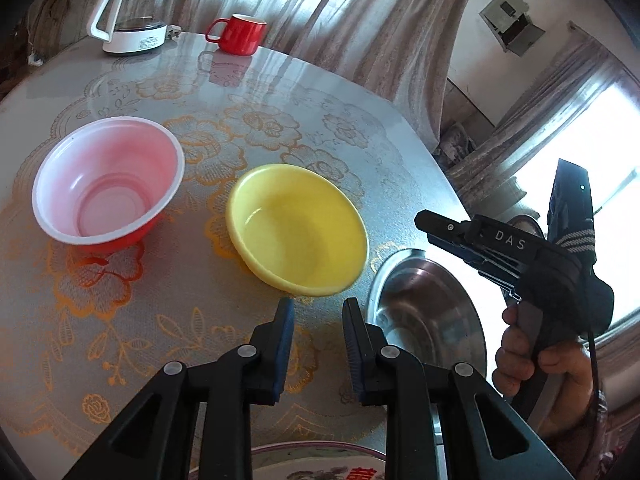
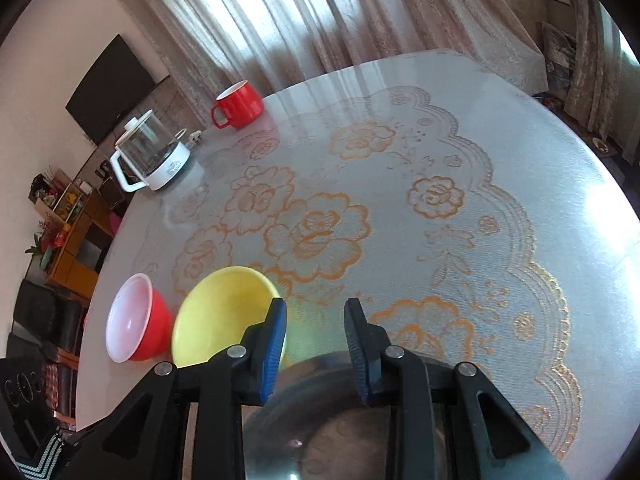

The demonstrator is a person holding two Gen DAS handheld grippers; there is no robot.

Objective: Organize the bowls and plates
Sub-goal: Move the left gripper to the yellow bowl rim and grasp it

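1. Yellow bowl (image 1: 298, 230) sits empty on the table (image 1: 248, 92), near its middle, with a red bowl (image 1: 108, 184), white inside, just beside it and apart from it.
2. A steel bowl (image 1: 424, 304) rests at the table's near edge, close to the yellow bowl; whether the 2 rims touch is hard to tell.
3. A patterned plate (image 1: 320, 464) shows only its rim at the bottom of the left wrist view.
4. The left tool (image 1: 318, 304) hovers over bare table just short of the yellow bowl, its 2 fingers parted with nothing between them.
5. The right tool (image 2: 316, 304) hangs above the steel bowl (image 2: 340, 420), fingers likewise parted and empty; a hand (image 1: 536, 356) grips its handle.
6. At the far side stand a red mug (image 1: 238, 34) and a glass kettle (image 1: 136, 8), well apart from the bowls.
7. Curtains (image 2: 320, 12) hang behind the table.
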